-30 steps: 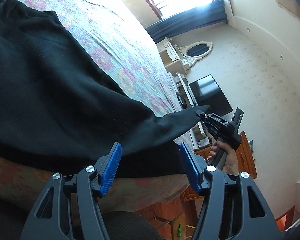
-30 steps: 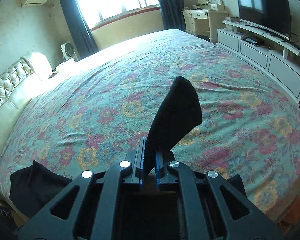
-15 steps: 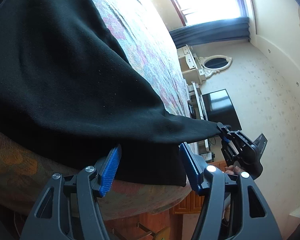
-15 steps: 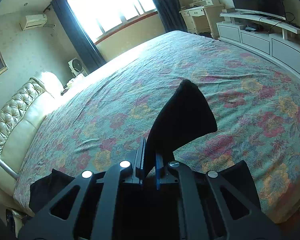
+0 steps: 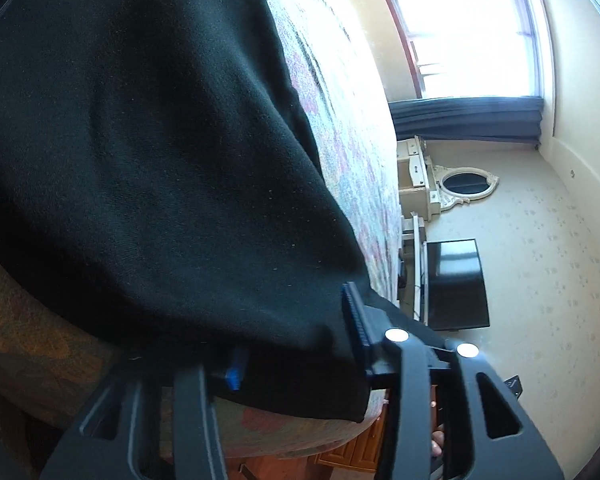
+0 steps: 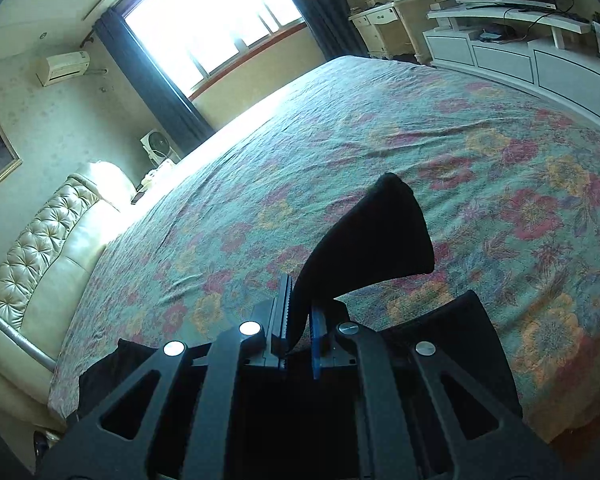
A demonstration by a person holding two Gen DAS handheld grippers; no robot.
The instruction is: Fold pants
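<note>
Closing on the hem, your left gripper (image 5: 296, 344) has the black pants (image 5: 148, 152) between its blue pads (image 5: 356, 320); the cloth drapes over the near pad, so you cannot tell from the left wrist view whether the pads already press on it. The pants lie along the near edge of the bed (image 5: 340, 120), spread over the floral bedspread and hanging a little past its rim, and they fill most of that view. Your right gripper (image 6: 300, 332) is clamped tight on another corner of the same pants (image 6: 372, 240): a dark flap of fabric rises out from between its pads and curls over above the bedspread (image 6: 340, 140), while more black cloth sits low on either side of the gripper at the bed's near edge. Beyond the bed, the right wrist view shows a bright window (image 6: 212, 24) with dark curtains, a tufted cream headboard (image 6: 48, 248) to the left, and a white cabinet (image 6: 520, 60) to the right. A television (image 5: 456, 284) stands against the wall in the left wrist view.
</note>
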